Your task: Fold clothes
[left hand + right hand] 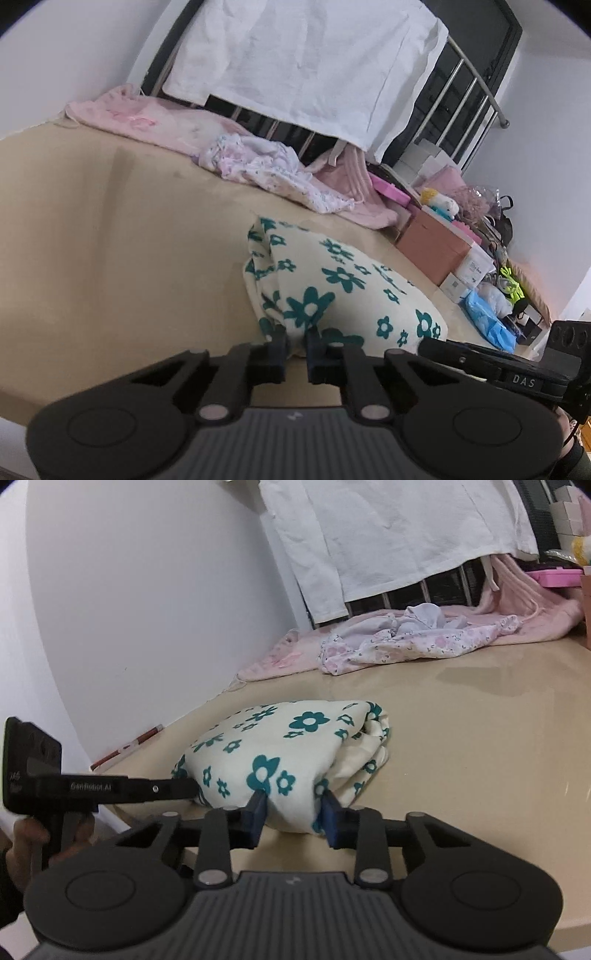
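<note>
A: Setting: pale walls, a smooth beige desk (110,240), and a dark metal-barred bed frame (465,96) at the back with a white sheet (306,62) draped over it.

B: Item one?

A: A cream fleece garment with teal flower print (288,753), folded into a thick bundle, lying on the desk at its near edge, right in front of both tools.

B: Left gripper (296,349)?

A: Black body, dark blue fingers (316,354). They stand narrow, pinching a fold at the bundle's near edge.

B: Right gripper (291,812)?

A: Same make. Its fingers (334,821) sit somewhat apart, with a thick bulge of the same fleece pressed between them at the bundle's near edge. A hand (26,842) holds the left tool's handle at the left of this view.

B: Other stock?

A: A crumpled white garment with small pink floral print (266,166) and a pink fleece garment (147,118), both near the bed frame, well apart from the bundle. A salmon cardboard box (432,247) and assorted clutter stand off to the right in the left wrist view.
</note>
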The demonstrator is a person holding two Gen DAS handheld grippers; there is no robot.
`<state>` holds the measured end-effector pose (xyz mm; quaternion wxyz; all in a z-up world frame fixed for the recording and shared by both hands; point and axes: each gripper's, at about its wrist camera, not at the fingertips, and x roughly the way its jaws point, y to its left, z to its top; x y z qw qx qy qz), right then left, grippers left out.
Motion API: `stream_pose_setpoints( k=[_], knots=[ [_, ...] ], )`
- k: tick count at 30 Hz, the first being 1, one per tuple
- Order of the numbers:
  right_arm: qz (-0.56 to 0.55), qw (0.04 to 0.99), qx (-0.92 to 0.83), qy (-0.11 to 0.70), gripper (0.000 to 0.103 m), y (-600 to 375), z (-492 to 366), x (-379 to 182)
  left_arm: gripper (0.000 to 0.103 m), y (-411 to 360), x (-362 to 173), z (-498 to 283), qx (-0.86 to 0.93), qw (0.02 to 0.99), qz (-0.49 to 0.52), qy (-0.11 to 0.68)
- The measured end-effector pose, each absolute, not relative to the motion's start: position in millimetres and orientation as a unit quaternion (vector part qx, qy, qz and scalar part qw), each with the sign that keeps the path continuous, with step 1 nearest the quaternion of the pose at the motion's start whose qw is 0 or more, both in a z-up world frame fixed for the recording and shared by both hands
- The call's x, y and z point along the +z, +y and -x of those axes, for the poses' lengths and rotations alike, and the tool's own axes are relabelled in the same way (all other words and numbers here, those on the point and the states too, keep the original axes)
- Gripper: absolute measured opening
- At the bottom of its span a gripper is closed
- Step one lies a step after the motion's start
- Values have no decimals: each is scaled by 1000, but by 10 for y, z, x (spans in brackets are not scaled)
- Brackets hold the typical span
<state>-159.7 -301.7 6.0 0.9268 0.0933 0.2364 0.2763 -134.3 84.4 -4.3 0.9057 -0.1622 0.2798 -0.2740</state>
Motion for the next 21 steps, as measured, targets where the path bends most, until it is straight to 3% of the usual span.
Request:
stream_pose_setpoints(
  k=[1,2,4,6,7,8,10,11,13,14,15,16,17,19,21],
  knots=[
    [-82,929,274,233,25,-3037,1619,85,8,850,-27,1347,-276,907,156,277],
    [-71,932,272,229,16,-3058,1641,109,10,861,-12,1353,-280,908,149,275],
    [-48,937,268,221,14,-3099,1686,159,14,885,53,1383,-289,910,122,272],
    [-19,939,268,213,15,-3125,1733,225,25,929,208,1482,-290,925,74,235],
    [8,937,278,210,21,-3103,1756,289,41,944,295,1533,-292,932,46,210],
    [38,933,291,206,49,-3070,1772,355,63,923,384,1569,-299,937,14,182],
    [106,921,323,189,85,-2989,1802,488,88,760,539,1621,-360,921,-77,130],
    [151,908,351,170,87,-2921,1791,547,90,642,601,1643,-401,901,-134,101],
    [229,873,401,156,80,-2771,1698,623,88,385,616,1647,-470,850,-229,60],
    [253,854,425,164,66,-2697,1609,637,80,281,579,1589,-493,829,-258,58],
    [269,835,447,175,60,-2628,1506,639,73,207,534,1502,-508,814,-275,66],
    [282,821,462,182,58,-2573,1427,617,59,147,483,1409,-520,801,-287,79],
    [296,811,470,185,57,-2531,1375,574,52,126,425,1310,-527,794,-287,98],
    [325,789,487,188,55,-2462,1293,480,45,147,323,1149,-537,788,-277,121],
    [337,777,500,180,57,-2480,1278,384,45,222,247,1090,-549,786,-261,116]
  ],
)
